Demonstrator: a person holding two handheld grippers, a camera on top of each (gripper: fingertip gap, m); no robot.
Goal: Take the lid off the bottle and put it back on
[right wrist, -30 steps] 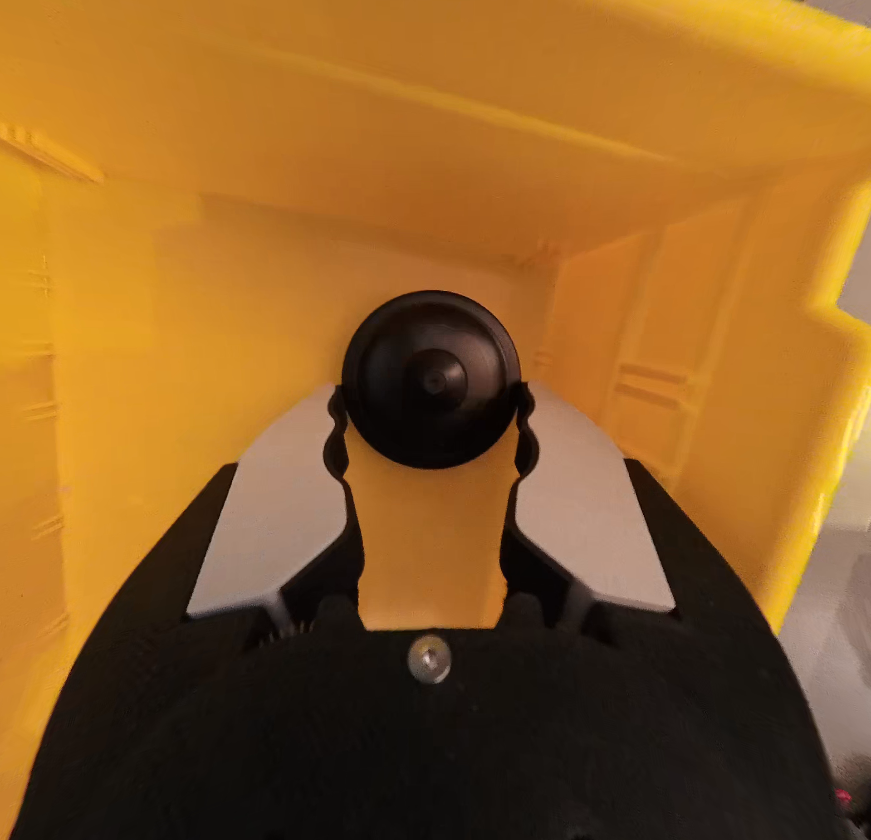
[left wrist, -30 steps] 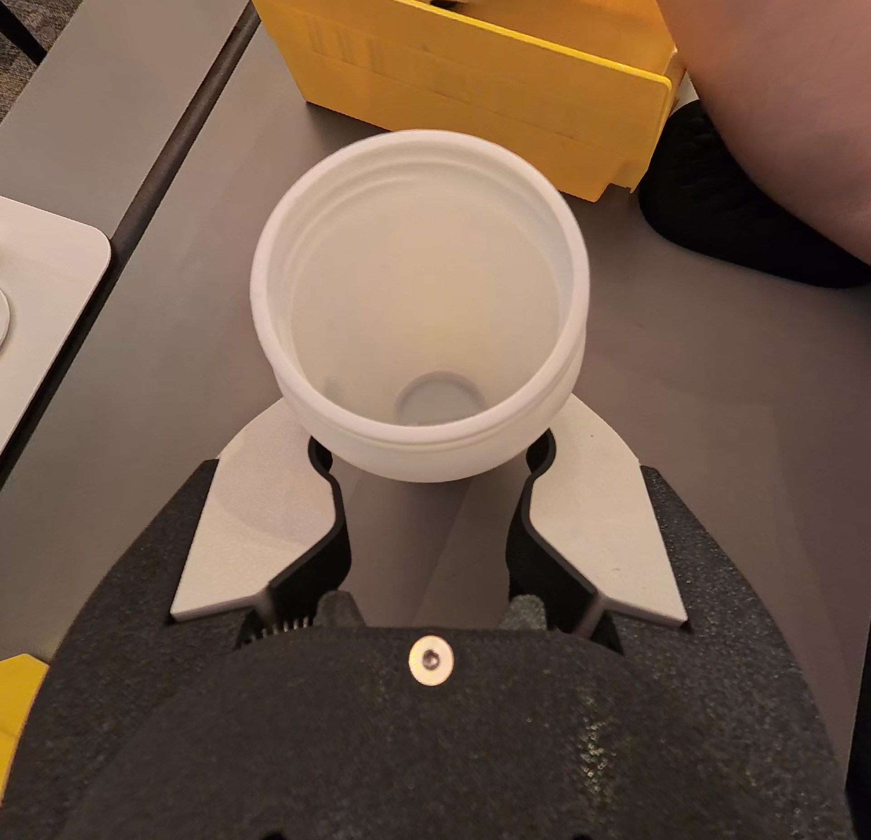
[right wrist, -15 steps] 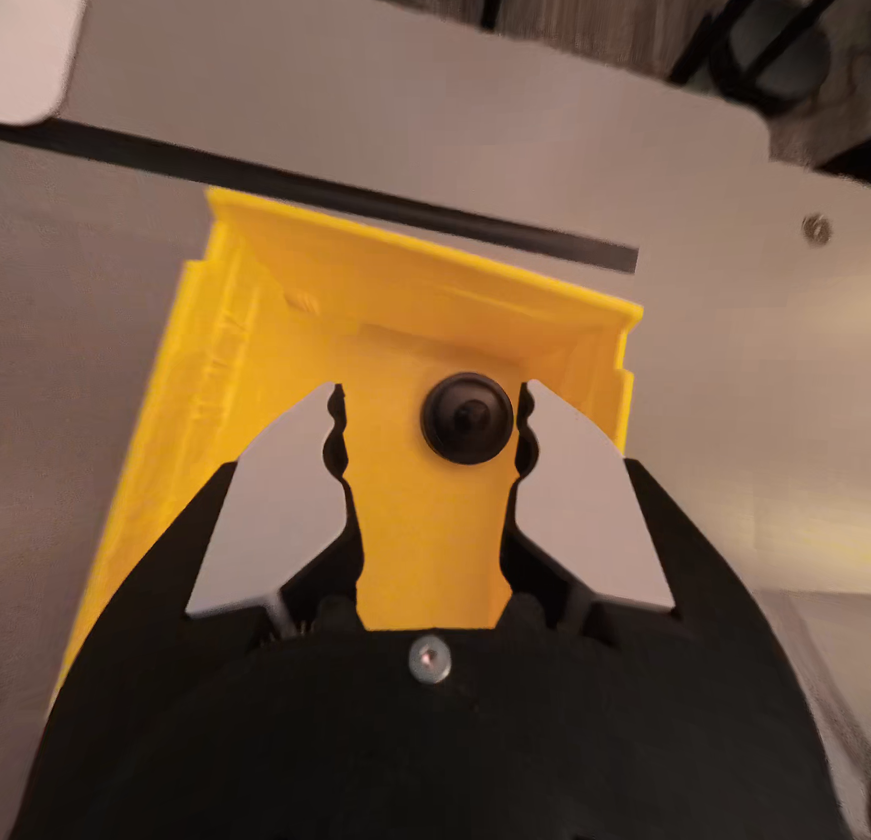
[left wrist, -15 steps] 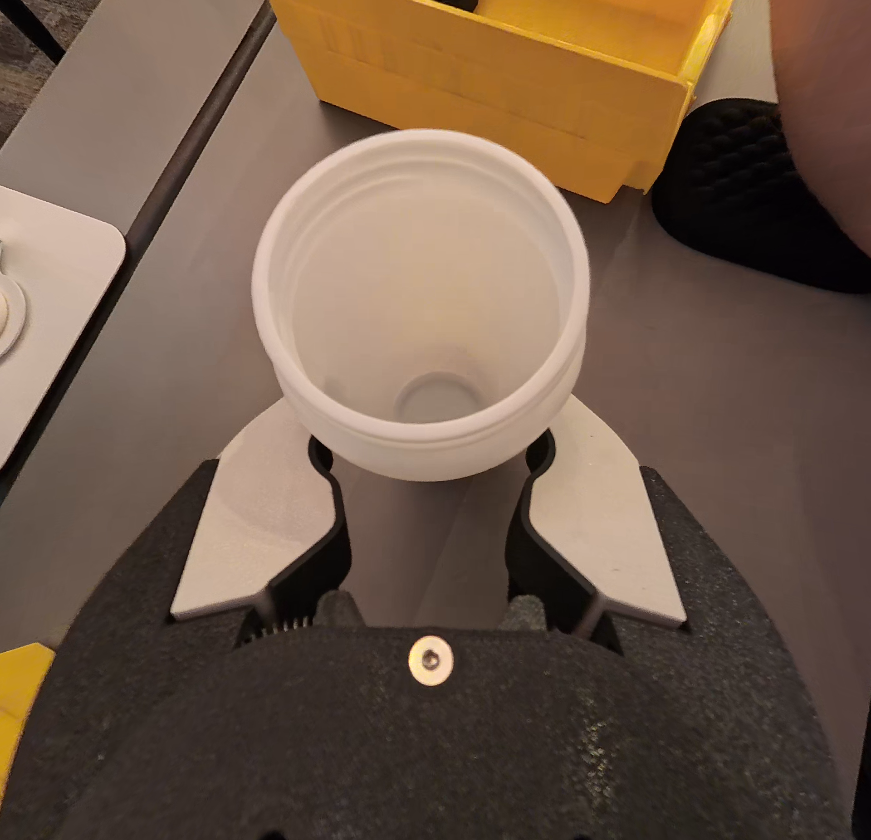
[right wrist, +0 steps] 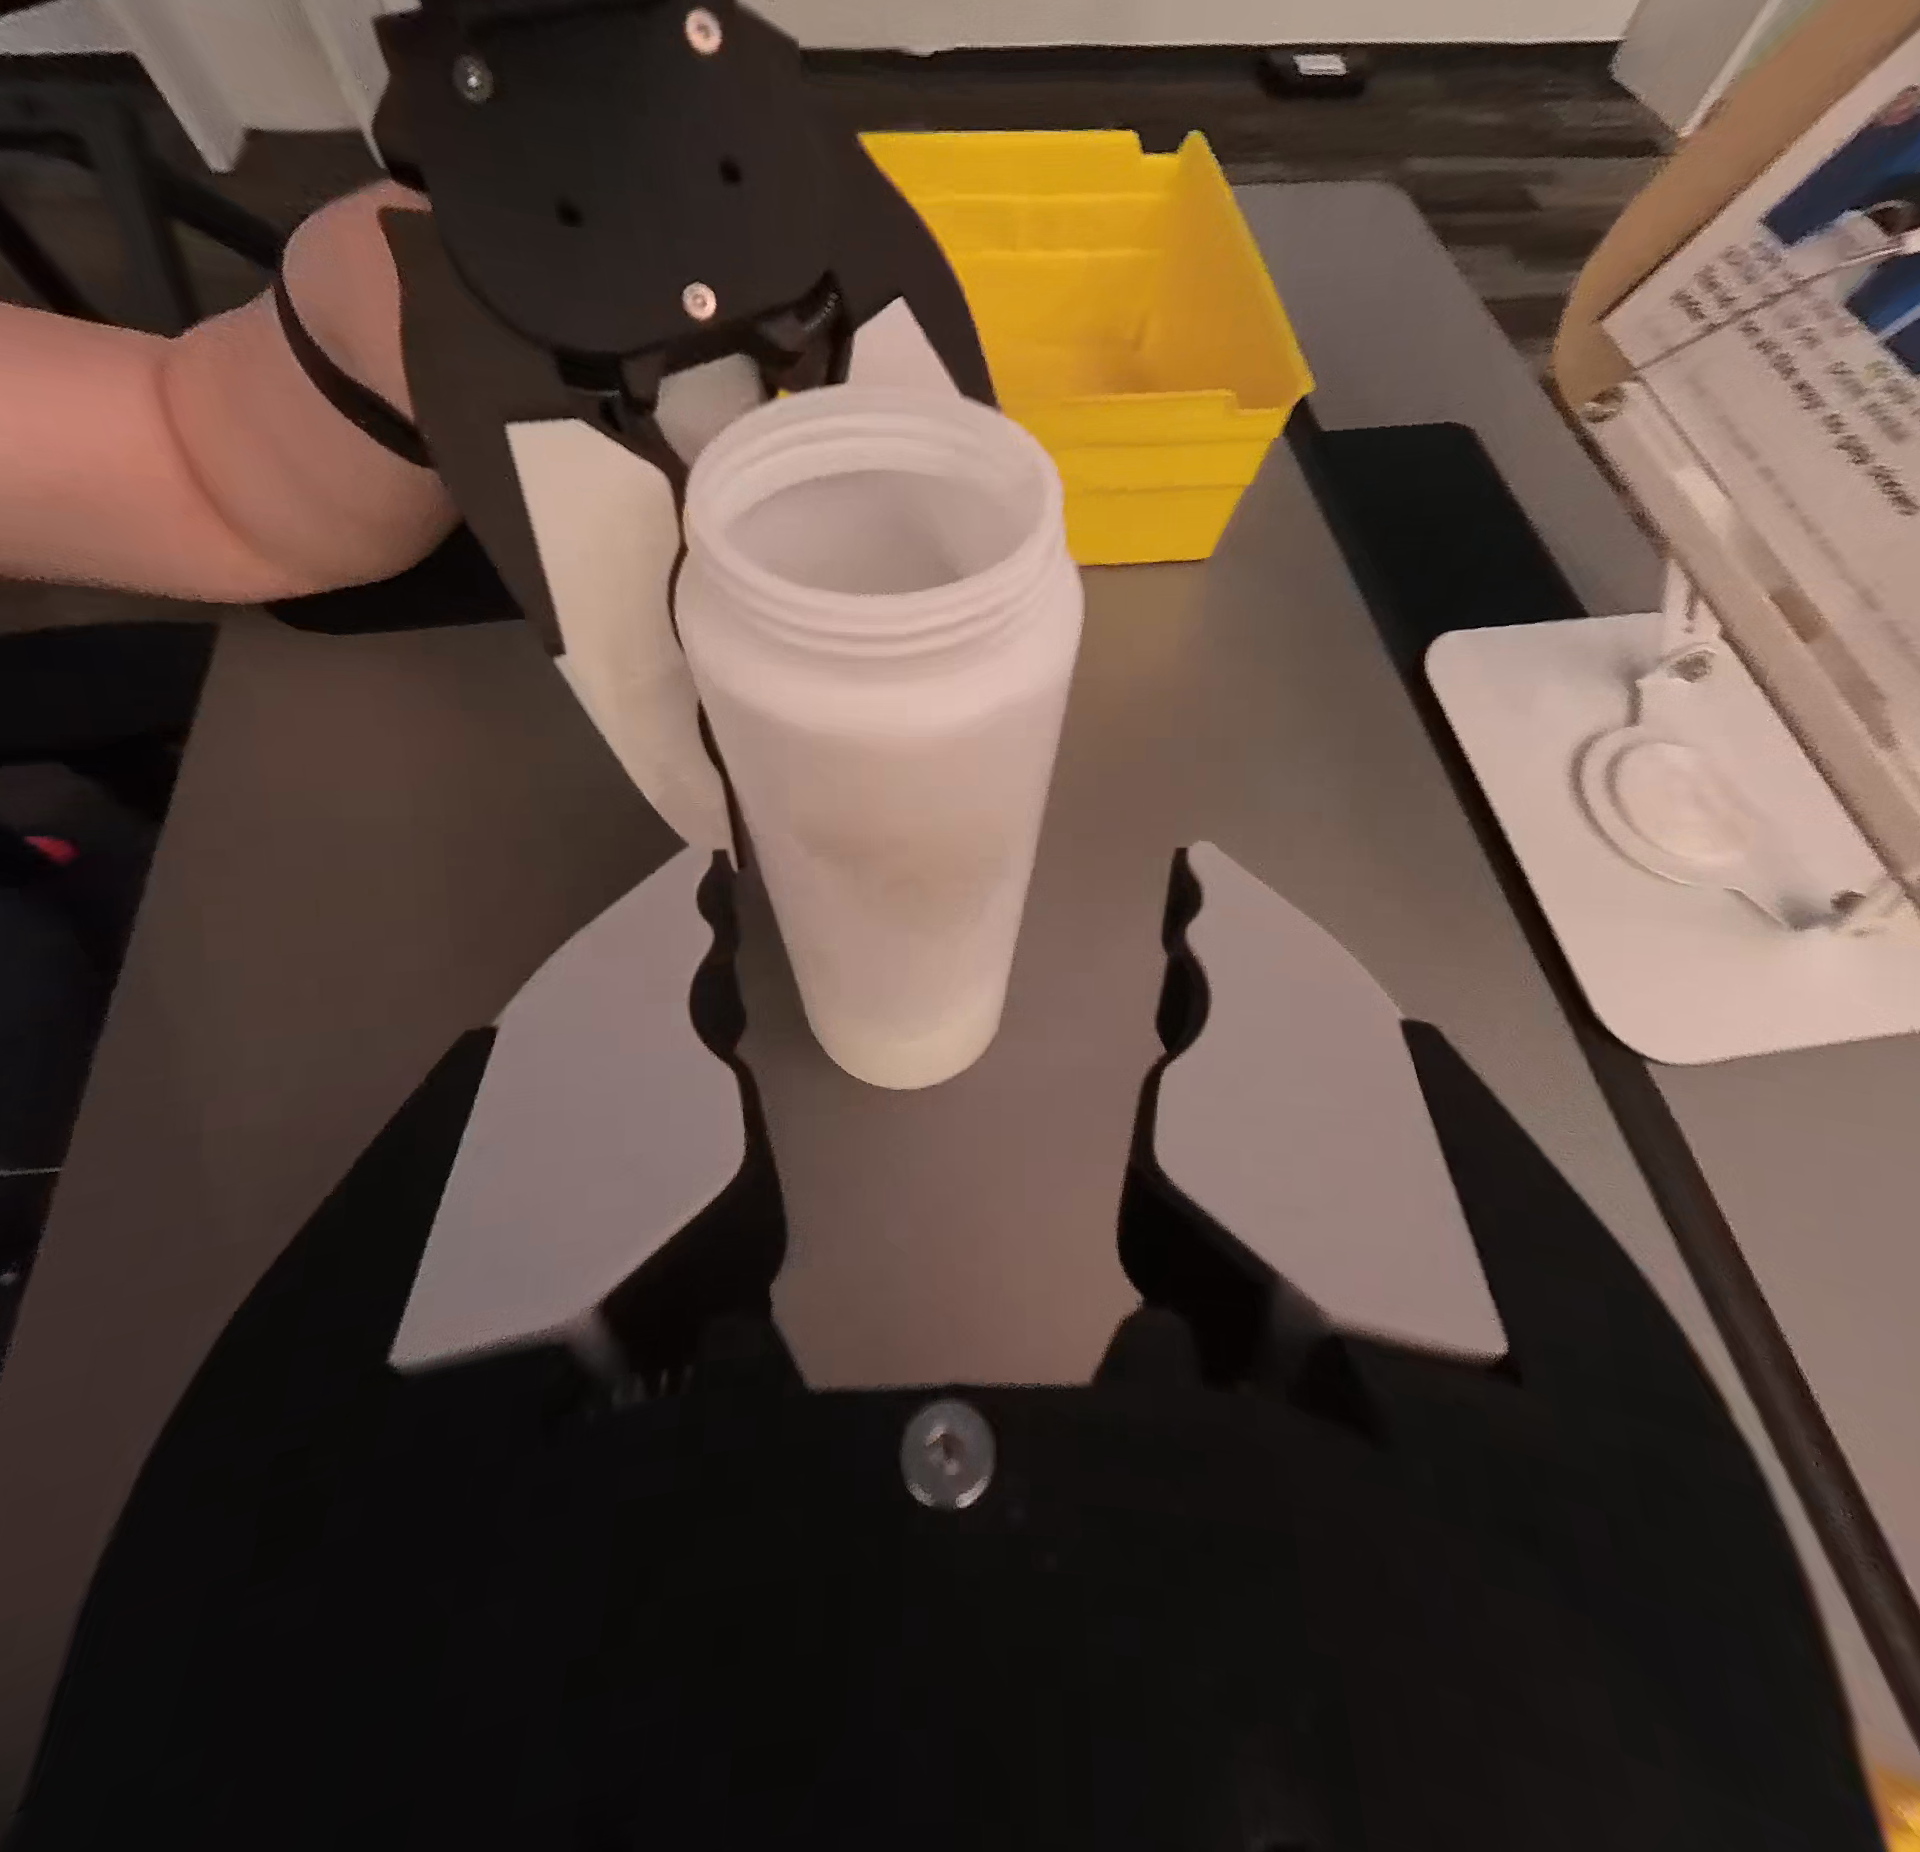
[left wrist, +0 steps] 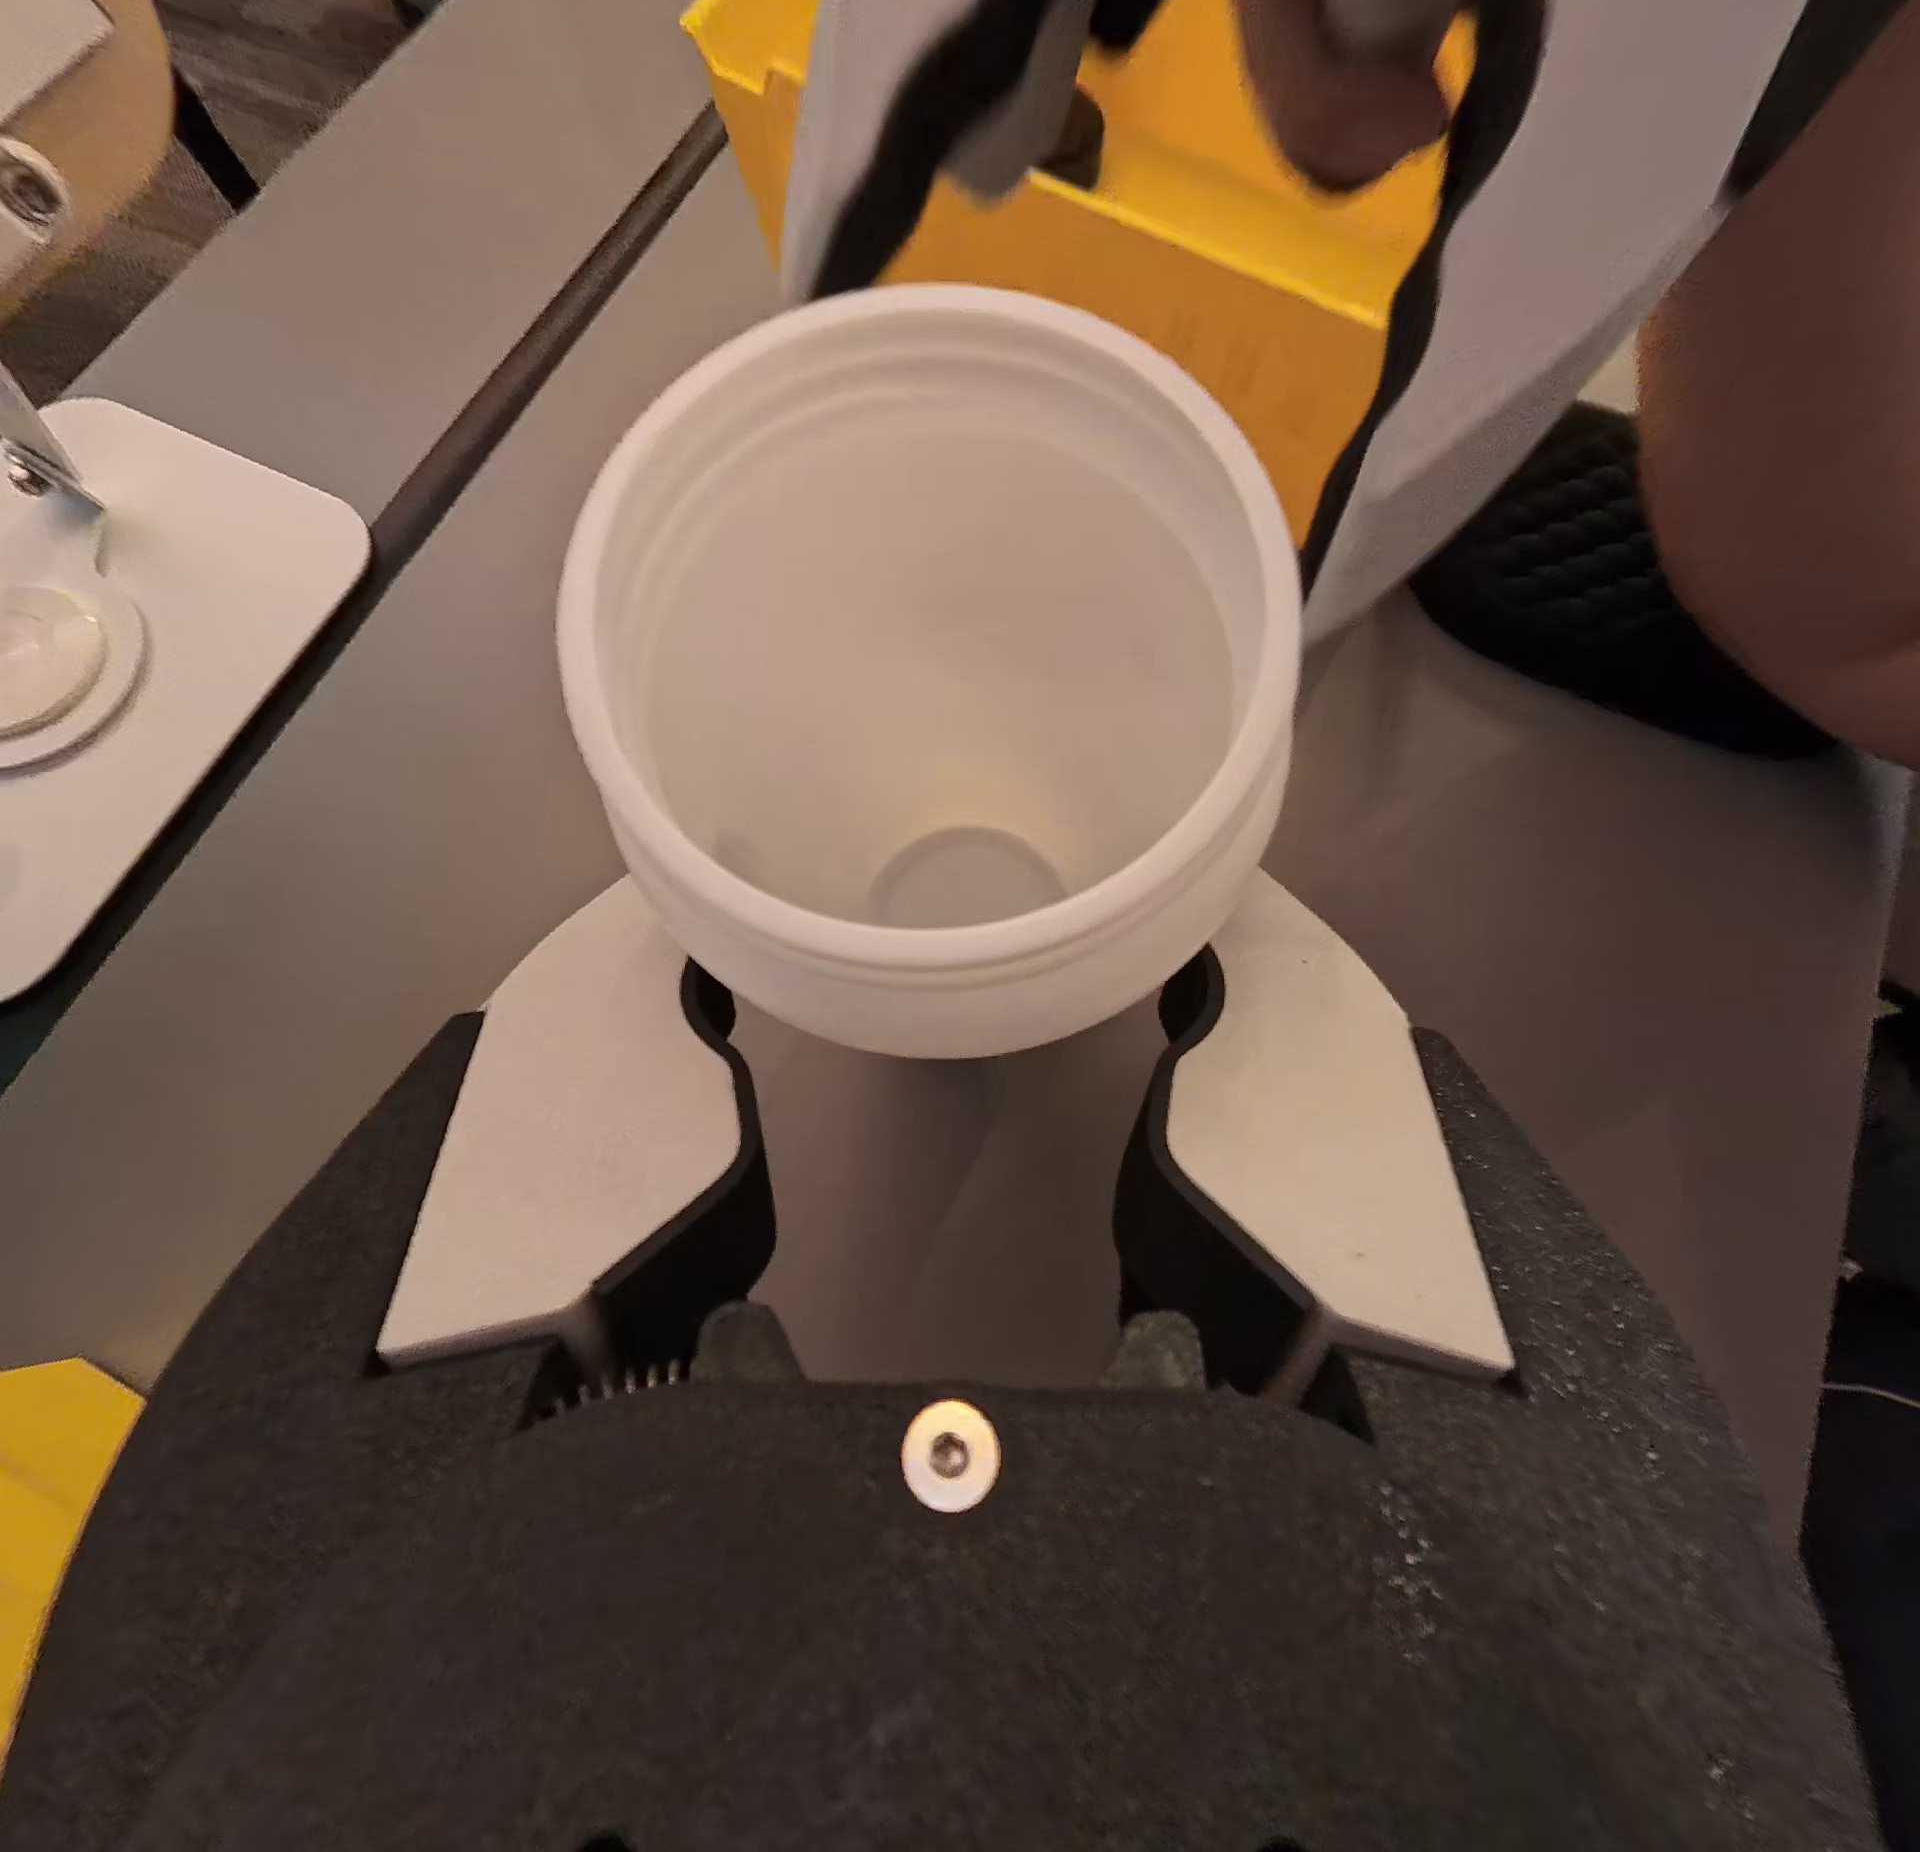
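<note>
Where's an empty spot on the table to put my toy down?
Bare table lies between the bottle and the white stand base. Crowded: the left gripper clamps the bottle, with the yellow bin behind it.

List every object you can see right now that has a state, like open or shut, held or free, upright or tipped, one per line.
bottle: upright on the table, lid off, mouth open, looks empty
left gripper: shut on the bottle
right gripper: open, holding nothing
yellow bin: upright behind the bottle, open top
lid: not clearly visible now
</note>
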